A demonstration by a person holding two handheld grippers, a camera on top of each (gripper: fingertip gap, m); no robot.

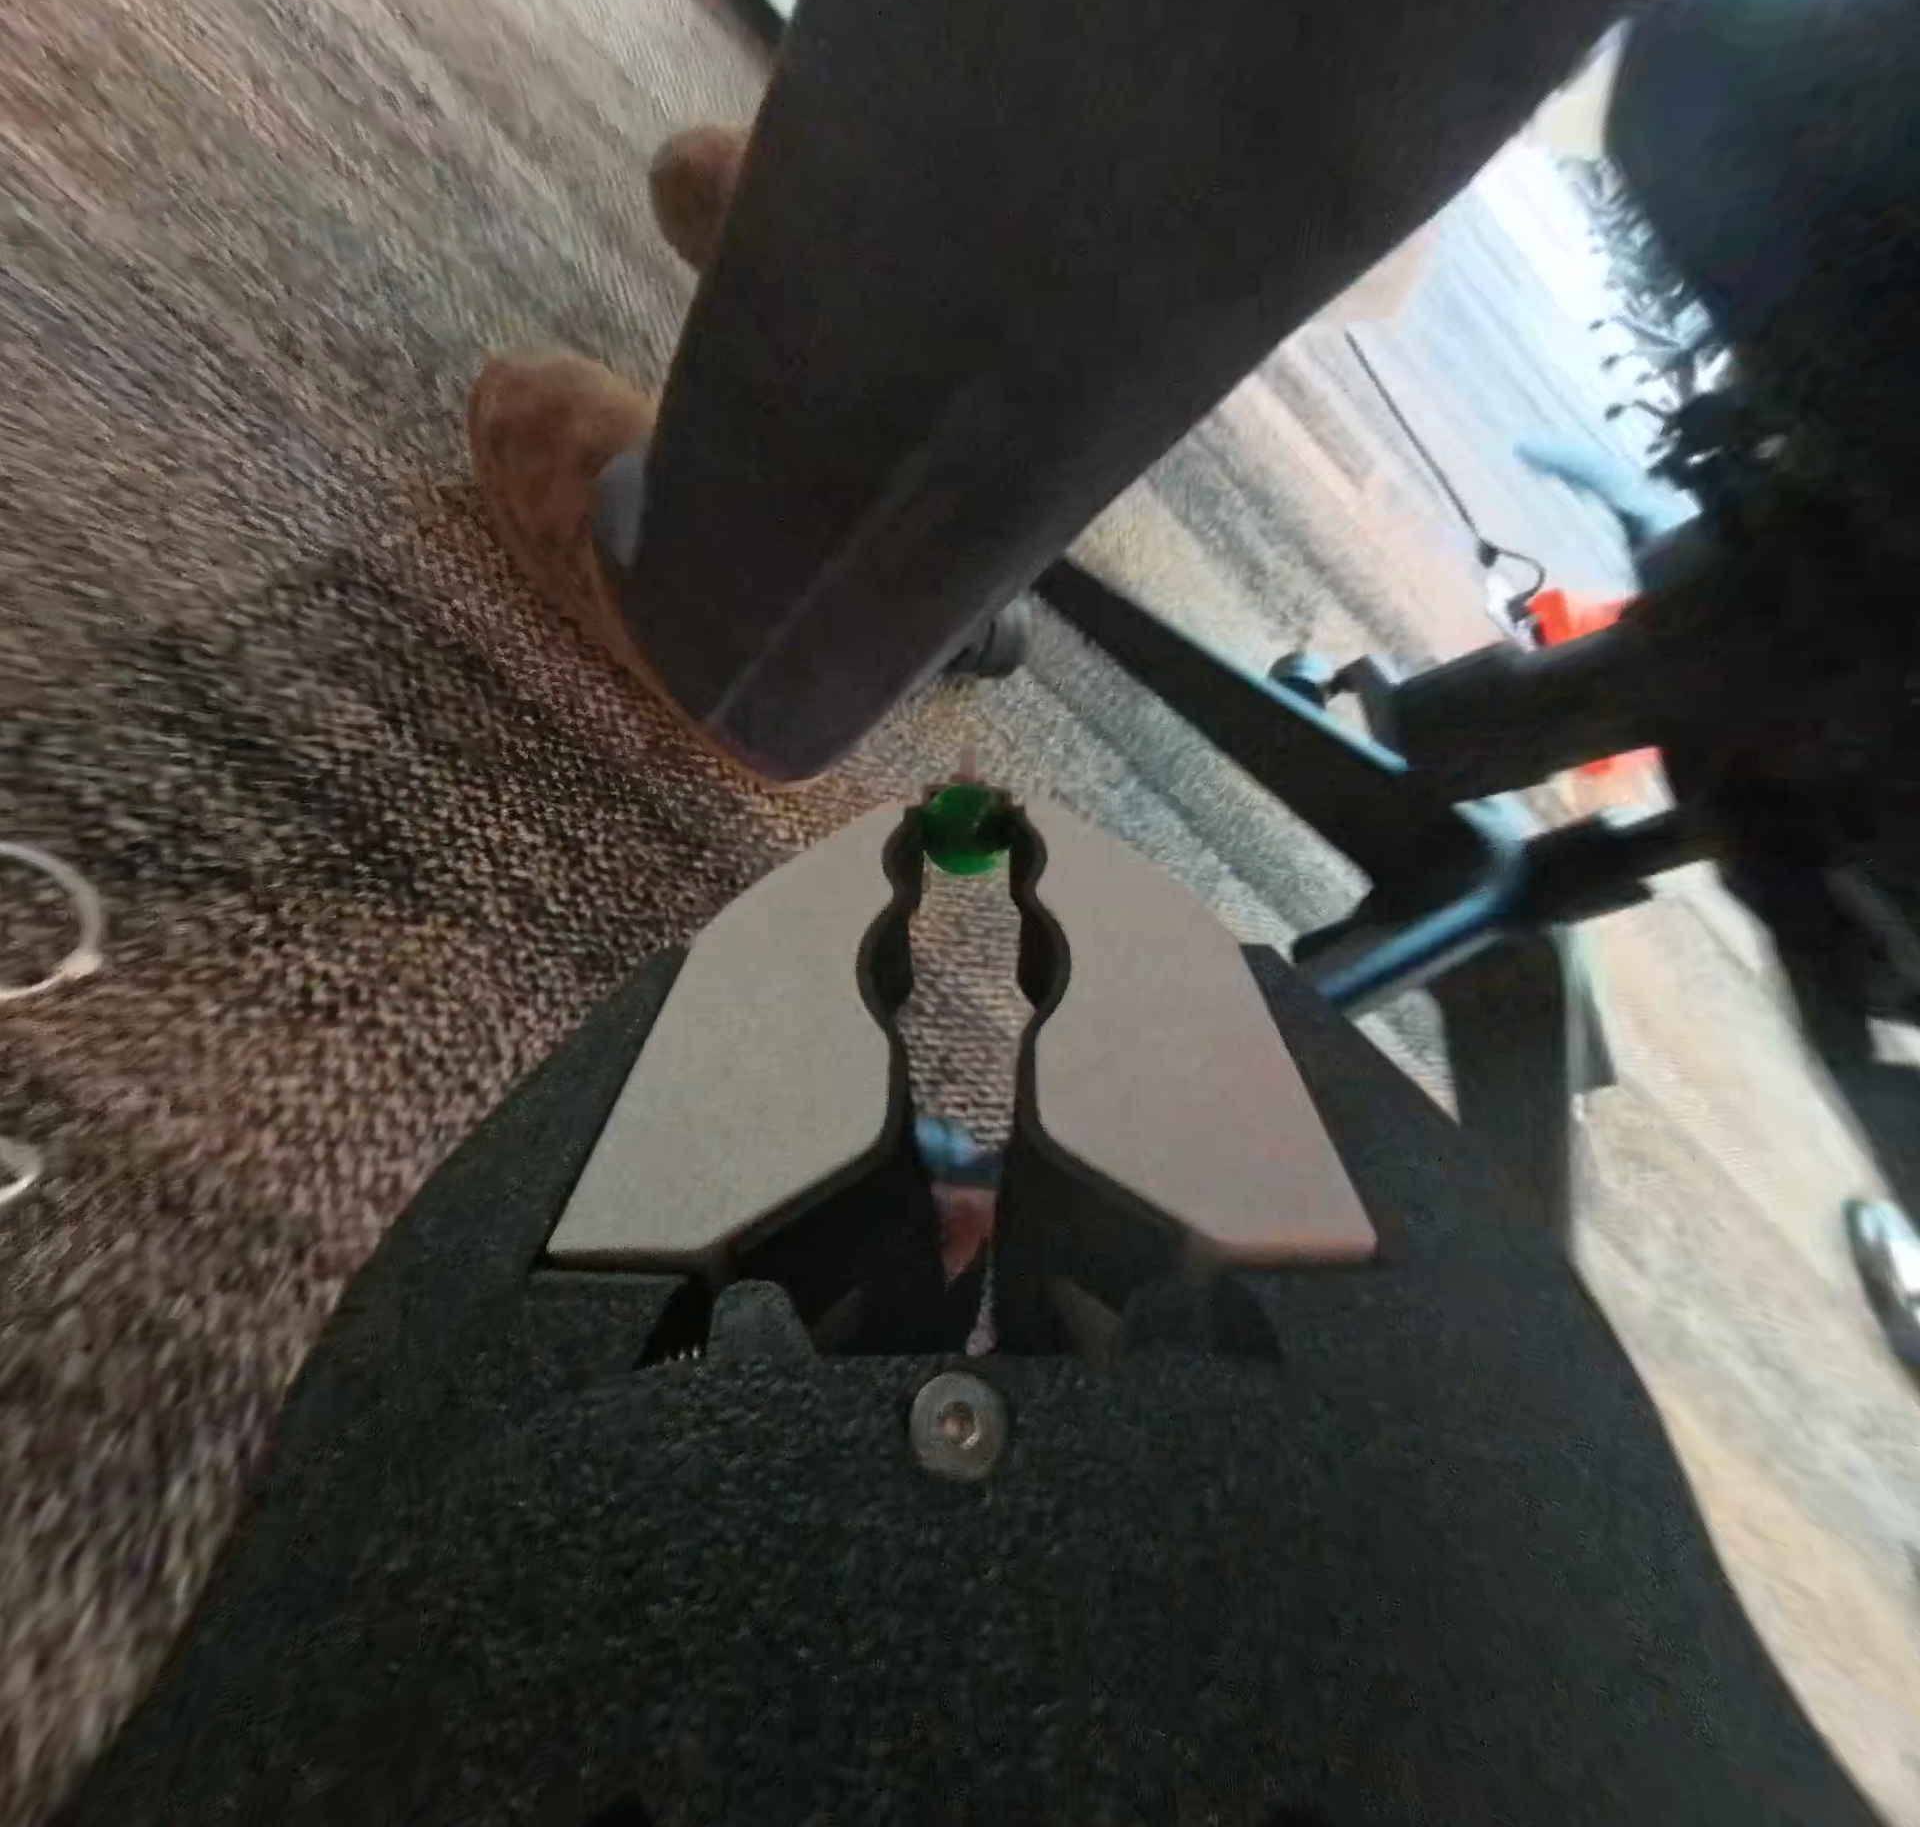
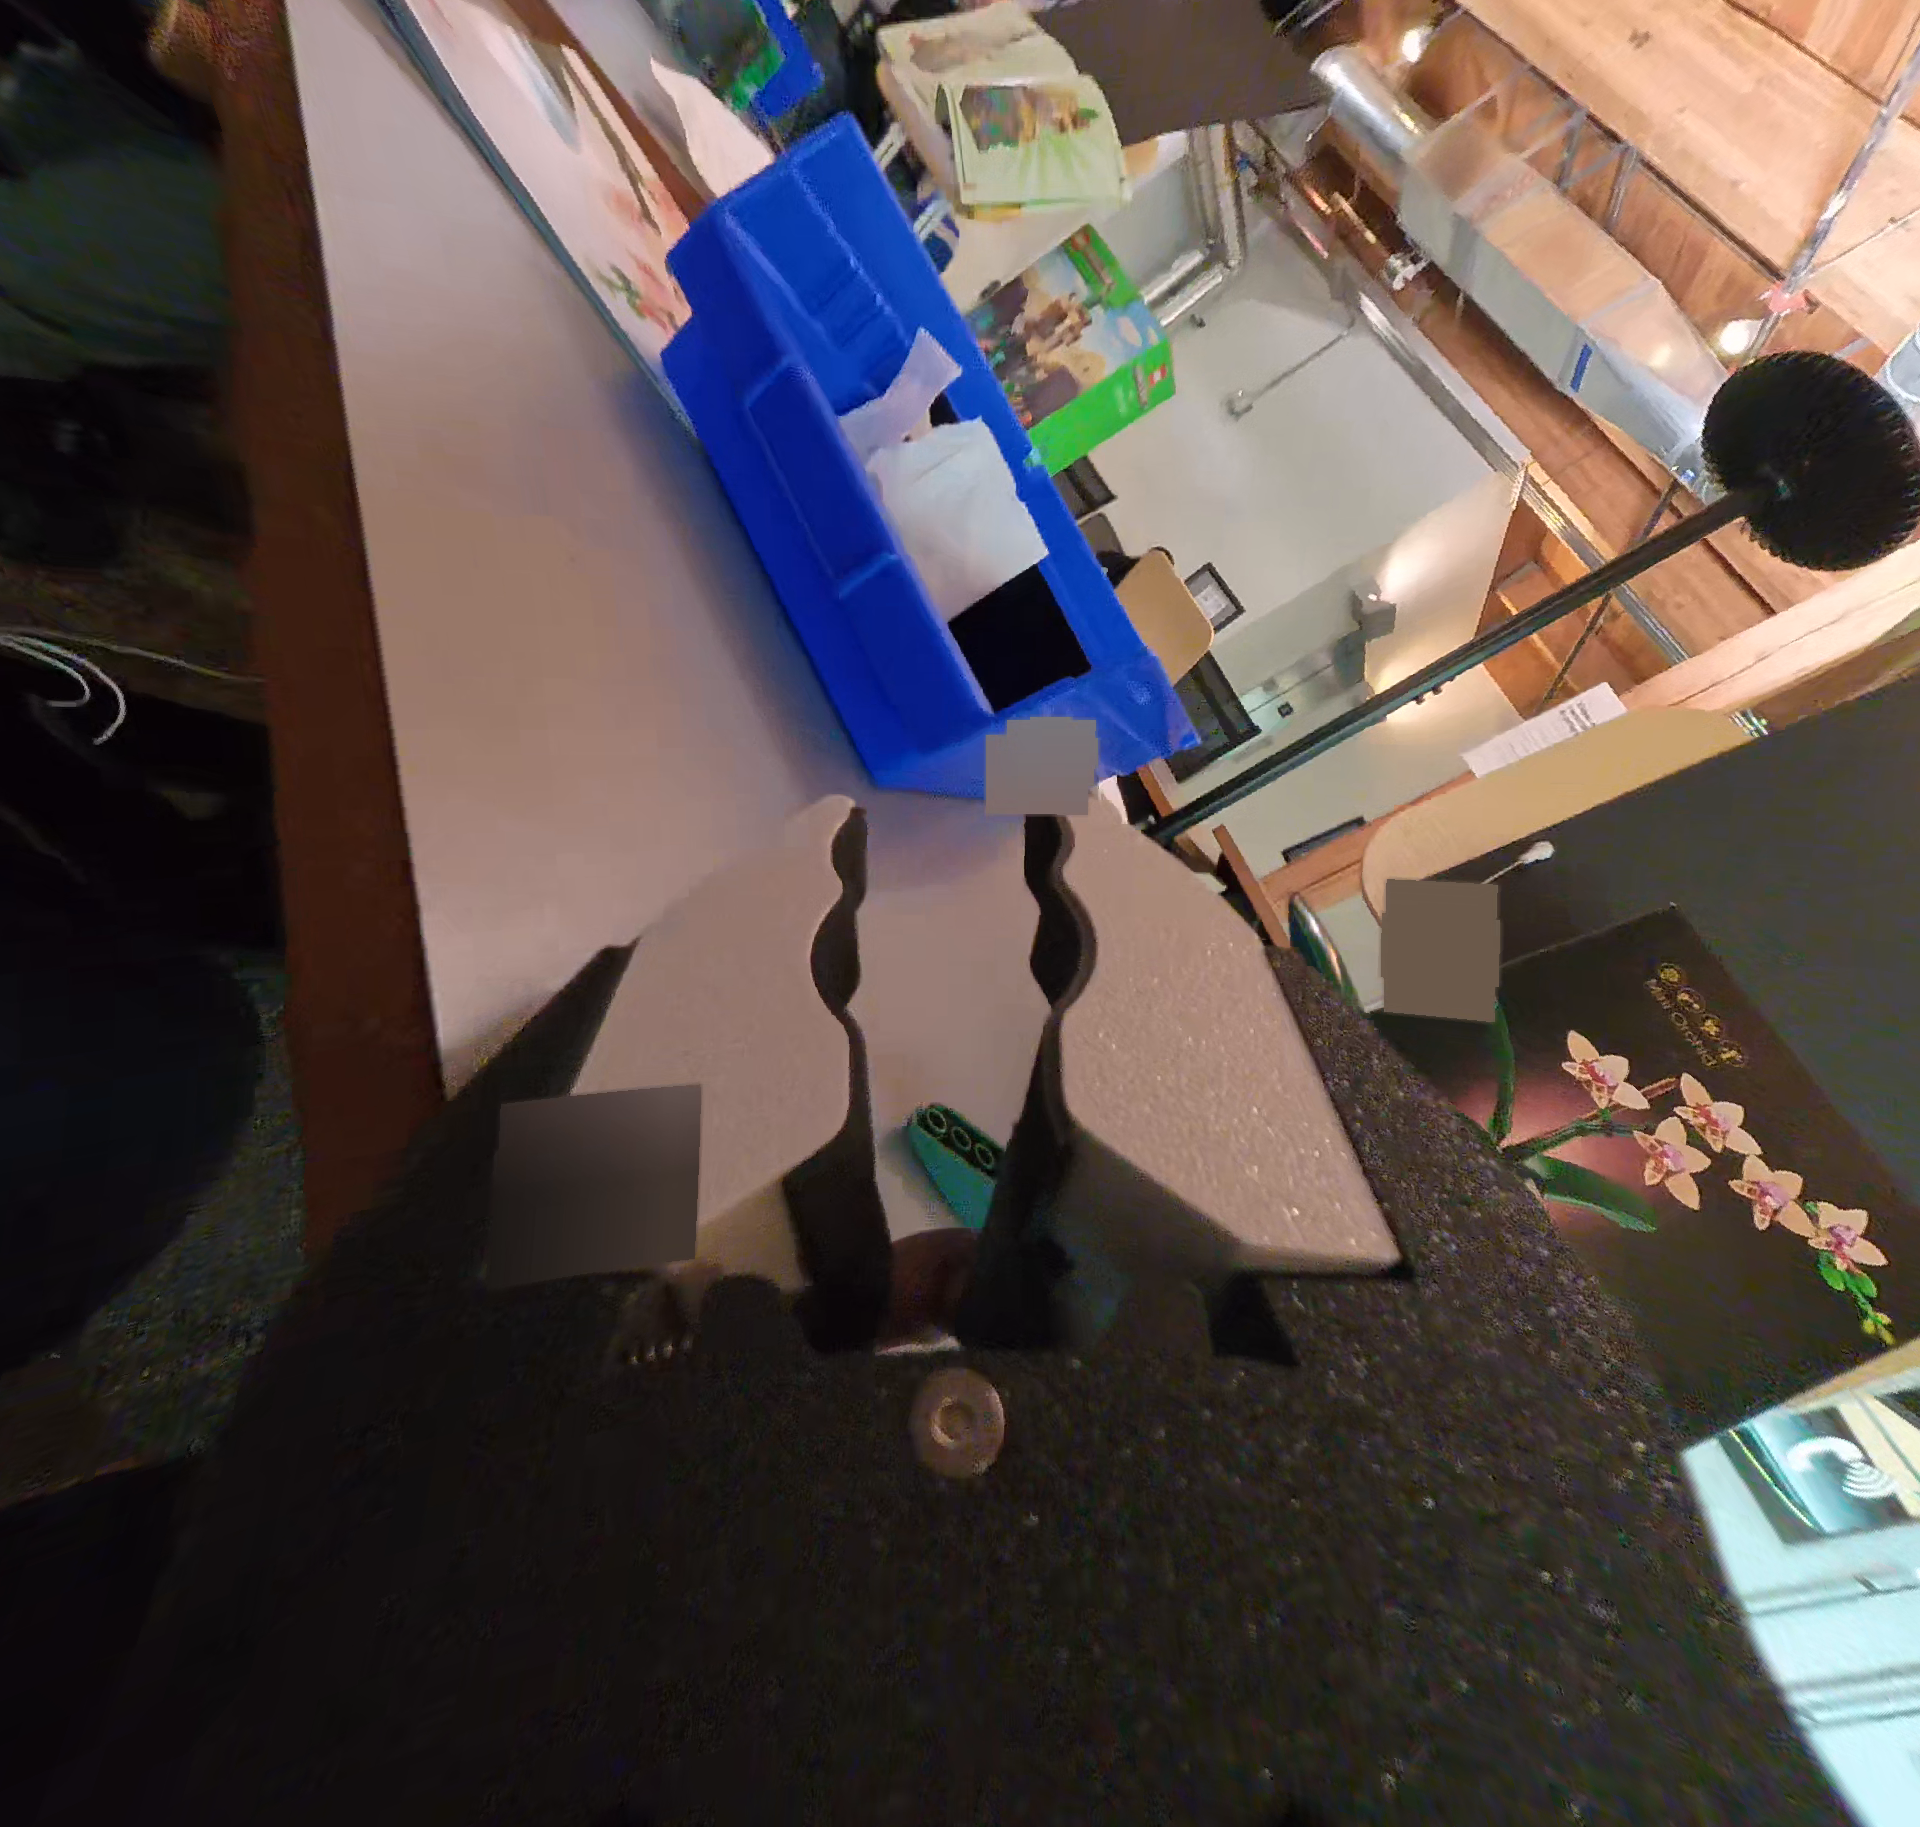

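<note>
Green bead [image 1: 962, 830], small and round, sits pinched at the very tips of my left claw [image 1: 964, 842], which is clamped on it low over the carpet [image 1: 312, 697] beside a dark trouser leg [image 1: 935, 323]. My right claw [image 2: 940, 842] stands apart and holds nothing, hanging over the worktop [image 2: 499, 572] near the blue bin [image 2: 831, 489]. A teal brick [image 2: 956, 1169] lies between its fingers, untouched as far as I can tell.

Parted right claw [image 2: 940, 832] above white table [image 2: 499, 572], near blue bin [image 2: 810, 489]
</note>
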